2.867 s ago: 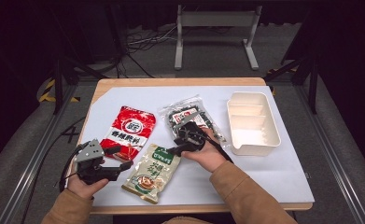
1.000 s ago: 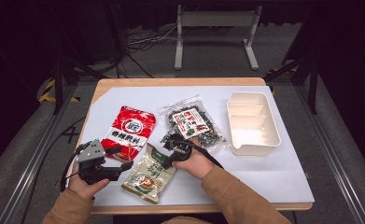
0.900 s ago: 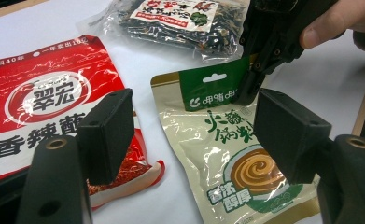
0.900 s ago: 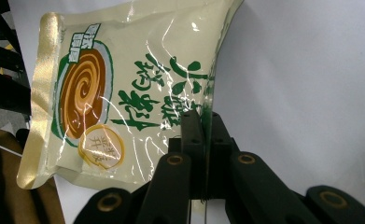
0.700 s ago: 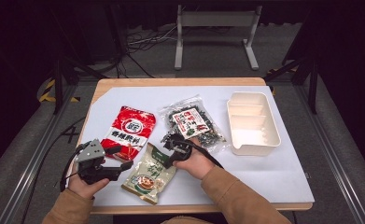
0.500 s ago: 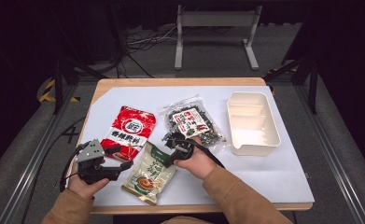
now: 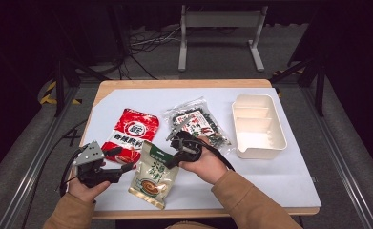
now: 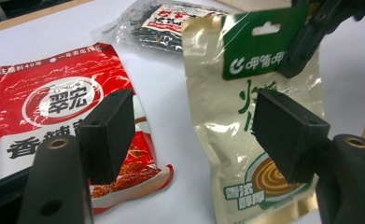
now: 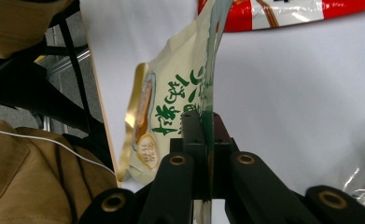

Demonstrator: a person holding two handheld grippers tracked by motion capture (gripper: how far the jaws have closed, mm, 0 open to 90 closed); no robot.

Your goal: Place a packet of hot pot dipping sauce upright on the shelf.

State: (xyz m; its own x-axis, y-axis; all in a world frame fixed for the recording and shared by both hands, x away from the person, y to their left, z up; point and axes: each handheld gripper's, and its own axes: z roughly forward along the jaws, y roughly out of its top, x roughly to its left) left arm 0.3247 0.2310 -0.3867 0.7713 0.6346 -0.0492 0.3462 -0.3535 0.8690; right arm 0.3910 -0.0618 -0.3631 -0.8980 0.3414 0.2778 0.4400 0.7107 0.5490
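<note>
Item in hand: beige pouch (image 7: 154,173), lying on the white surface (image 7: 279,181) just left of the right tool (image 7: 170,162), which pinches its green top edge and appears to be lifting it. Left tool (image 7: 127,168), jaws spread and empty, waits left of the pouch. Next likely calls for a carry to the cream tray (image 7: 259,125), far right of the pouch; the clear bag (image 7: 196,123) lies between, the red packet (image 7: 132,134) up-left.

Cream pouch (image 9: 171,112) edge hidden between jaws; red packet (image 9: 283,11) cut off by top edge.
</note>
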